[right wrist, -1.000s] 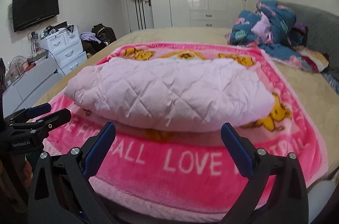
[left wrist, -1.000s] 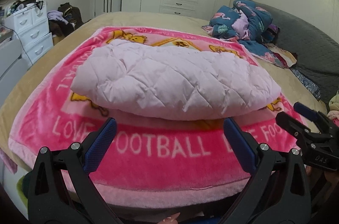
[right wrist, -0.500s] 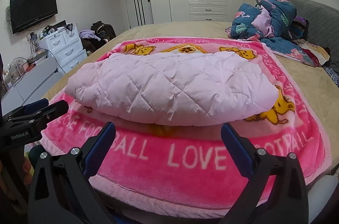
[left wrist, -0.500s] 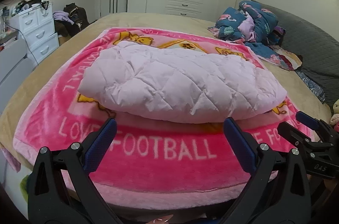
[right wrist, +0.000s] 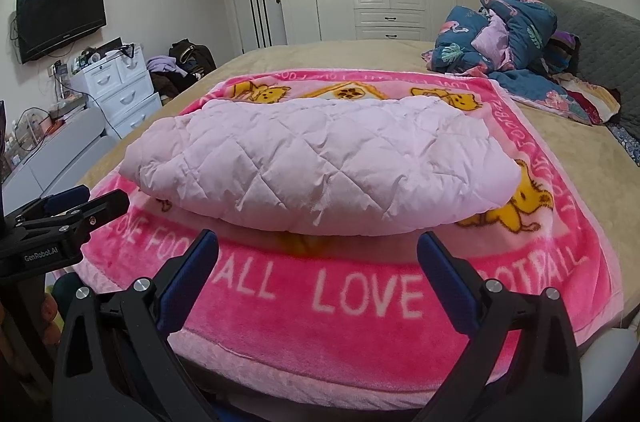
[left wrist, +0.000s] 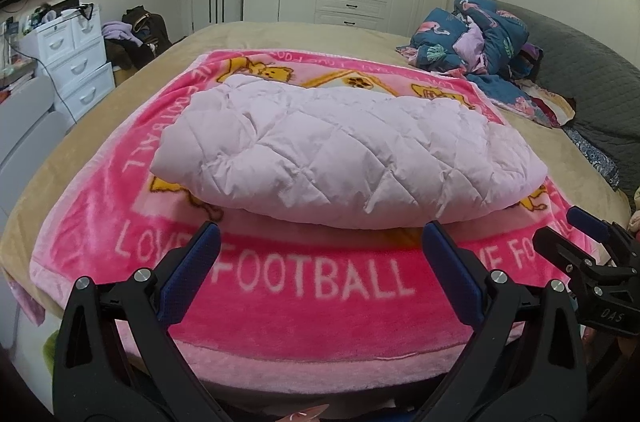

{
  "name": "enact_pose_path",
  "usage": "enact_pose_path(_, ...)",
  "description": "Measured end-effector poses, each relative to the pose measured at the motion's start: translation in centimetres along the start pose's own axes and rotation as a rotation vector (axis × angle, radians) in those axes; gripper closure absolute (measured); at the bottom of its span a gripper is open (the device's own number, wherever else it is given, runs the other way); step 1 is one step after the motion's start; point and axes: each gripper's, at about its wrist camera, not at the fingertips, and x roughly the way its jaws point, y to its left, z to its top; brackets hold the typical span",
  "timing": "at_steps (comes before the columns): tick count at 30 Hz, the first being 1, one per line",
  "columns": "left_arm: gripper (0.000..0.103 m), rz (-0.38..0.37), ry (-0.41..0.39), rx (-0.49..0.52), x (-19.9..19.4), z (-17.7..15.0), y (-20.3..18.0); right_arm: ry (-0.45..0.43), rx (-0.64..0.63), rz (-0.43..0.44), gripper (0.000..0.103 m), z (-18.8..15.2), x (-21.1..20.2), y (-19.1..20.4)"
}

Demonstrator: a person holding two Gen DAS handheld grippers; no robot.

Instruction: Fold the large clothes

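The bed (left wrist: 280,34) fills most of my view, covered with a beige sheet. On it lies a pink blanket (left wrist: 320,302) with the words "LOVE FOOTBALL" along its near border. In the middle of this blanket rests the pale pink quilted jacket (left wrist: 344,158), folded into a thick, puffy bundle. A heap of blue patterned bedding (right wrist: 504,34) sits at the far right of the bed, well apart from the jacket. My left gripper (left wrist: 320,258) hangs over the near border of the blanket, its fingers wide apart and holding nothing. My right gripper (right wrist: 318,258) is beside it, fingers also wide and empty.
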Motion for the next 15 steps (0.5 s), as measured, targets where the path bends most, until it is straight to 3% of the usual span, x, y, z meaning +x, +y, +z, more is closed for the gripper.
enact_pose_path(15,0.009,0.009,0.000,0.006,0.03,0.03,0.04,-0.002,-0.001,0.000,0.004,0.00,0.03,-0.07)
